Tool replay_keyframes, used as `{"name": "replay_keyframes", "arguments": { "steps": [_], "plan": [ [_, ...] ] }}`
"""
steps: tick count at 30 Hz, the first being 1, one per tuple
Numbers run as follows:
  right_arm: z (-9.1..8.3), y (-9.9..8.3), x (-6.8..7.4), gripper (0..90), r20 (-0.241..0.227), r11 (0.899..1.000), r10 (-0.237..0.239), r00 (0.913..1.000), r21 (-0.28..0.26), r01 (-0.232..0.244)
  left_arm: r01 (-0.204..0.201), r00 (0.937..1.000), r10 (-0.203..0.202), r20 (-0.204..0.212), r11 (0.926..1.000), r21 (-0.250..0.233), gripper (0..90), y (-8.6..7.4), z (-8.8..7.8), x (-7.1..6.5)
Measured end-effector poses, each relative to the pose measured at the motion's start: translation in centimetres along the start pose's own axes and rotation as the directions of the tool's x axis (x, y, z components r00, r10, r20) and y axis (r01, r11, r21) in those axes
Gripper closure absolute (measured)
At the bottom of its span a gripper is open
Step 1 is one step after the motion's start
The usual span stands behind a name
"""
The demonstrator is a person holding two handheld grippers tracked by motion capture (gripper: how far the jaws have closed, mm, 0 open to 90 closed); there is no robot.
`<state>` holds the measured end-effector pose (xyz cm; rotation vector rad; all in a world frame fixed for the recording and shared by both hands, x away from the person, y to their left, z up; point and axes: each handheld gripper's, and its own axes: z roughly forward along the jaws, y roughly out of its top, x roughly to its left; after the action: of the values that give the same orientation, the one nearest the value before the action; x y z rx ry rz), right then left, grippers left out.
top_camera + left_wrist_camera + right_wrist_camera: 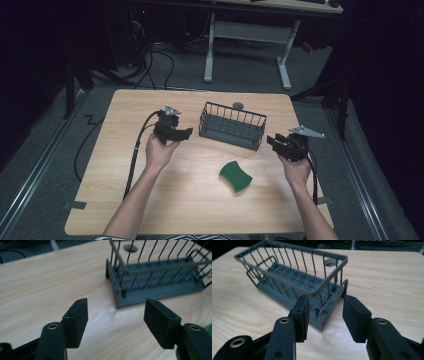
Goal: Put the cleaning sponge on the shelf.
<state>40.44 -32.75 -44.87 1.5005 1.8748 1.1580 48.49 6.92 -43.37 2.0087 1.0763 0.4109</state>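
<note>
On the wooden counter (150,210), mid-back, grey wire basket (232,125) sits with nothing visible inside; round hole (238,105) just behind it. Green sponge (235,176) lies near the front, apart from the basket, open wood around it. Left tongs (186,132) spread wide, holding nothing, left of basket. Right tongs (272,141) parted, holding nothing, near basket's right end. Counter's front edge is partly cut off.
</note>
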Motion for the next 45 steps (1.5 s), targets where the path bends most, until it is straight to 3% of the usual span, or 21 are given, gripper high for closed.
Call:
{"name": "replay_keyframes", "arguments": {
  "steps": [9,14,16,24,34,39,45],
  "plan": [
    [0.6,2.2,-0.3,59.4,0.007,1.000,-0.005,1.0000,-0.026,0.005,0.015,0.9999,-0.015,-0.001,0.9999,0.001,45.5,2.7,2.1,-0.7],
    [1.4,2.6,-0.6,60.5,0.011,1.000,-0.007,0.9999,-0.026,0.007,0.057,0.9982,-0.057,-0.017,0.9983,-0.012,48.2,3.1,3.5,-0.5],
    [2.3,3.0,-0.8,60.9,0.026,1.000,-0.018,0.9995,0.014,0.017,0.070,0.9973,-0.071,-0.019,0.9974,-0.013,49.2,3.5,4.4,-0.6],
    [3.8,3.2,-1.3,60.9,0.028,1.000,0.027,0.9992,0.009,-0.028,0.072,0.9966,-0.073,-0.039,0.9971,-0.026,55.1,3.5,6.0,-1.1],
    [5.0,2.9,-1.1,60.7,0.021,0.998,0.045,0.9988,0.031,-0.046,0.078,0.9970,-0.078,-0.004,0.9966,-0.027,65.0,3.5,6.3,-1.1],
    [5.7,3.4,-0.5,66.6,0.012,0.996,0.013,0.9998,0.092,-0.014,0.096,0.9952,-0.095,0.022,0.9952,-0.021,75.4,3.5,6.4,-1.0],
    [5.7,3.5,-0.5,68.9,-0.010,0.994,0.035,0.9993,0.109,-0.033,0.073,0.9971,-0.073,0.020,0.9971,0.021,79.4,3.2,6.4,-0.8]
  ]
}}
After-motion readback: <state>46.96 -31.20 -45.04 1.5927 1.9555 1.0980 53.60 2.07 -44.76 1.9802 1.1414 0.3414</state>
